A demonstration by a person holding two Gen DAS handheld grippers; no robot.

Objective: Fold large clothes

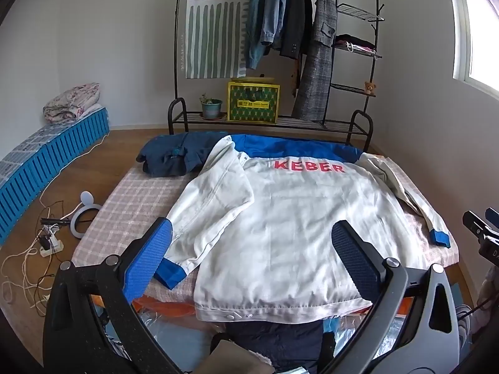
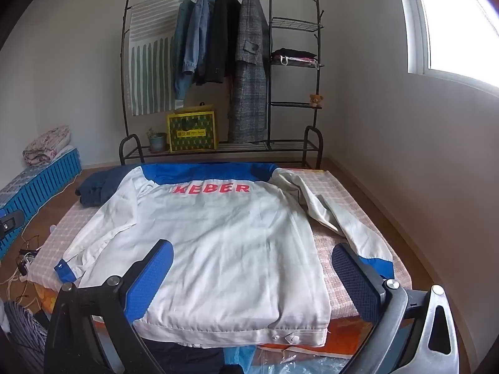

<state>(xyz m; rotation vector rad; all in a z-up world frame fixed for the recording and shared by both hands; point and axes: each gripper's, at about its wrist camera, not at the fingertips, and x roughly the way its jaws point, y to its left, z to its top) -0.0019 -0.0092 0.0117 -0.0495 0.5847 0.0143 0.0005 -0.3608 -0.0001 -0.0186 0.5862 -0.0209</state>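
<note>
Jacket (image 1: 280,227), white with a blue yoke and red KEBER lettering, lies back-up across the checked mattress (image 1: 131,199), its hem hanging toward me at the near edge. Both my jaws stand wide apart and hold nothing: my left gripper (image 1: 249,255) hovers over the hem, my right gripper (image 2: 252,277) over the lower right panel.

The step in hand, I judge, is folding the sleeves inward. The left sleeve (image 1: 215,205) already lies partly across the body, its blue cuff (image 1: 170,272) near the mattress edge; the right sleeve (image 2: 336,218) trails out crumpled, its cuff just beside my right jaw. To do it well I would pinch each cuff, lift only enough to clear the cloth, lay the sleeve straight across the back and smooth wrinkles before any hem fold.

A dark blue garment (image 1: 174,155) sits bunched at the far left corner of the mattress. Beyond stands a black clothes rack (image 2: 224,71) with 4 hanging garments, a yellow box (image 2: 191,132) and a small potted plant. Cables lie on the wooden floor (image 1: 93,162) at left.
</note>
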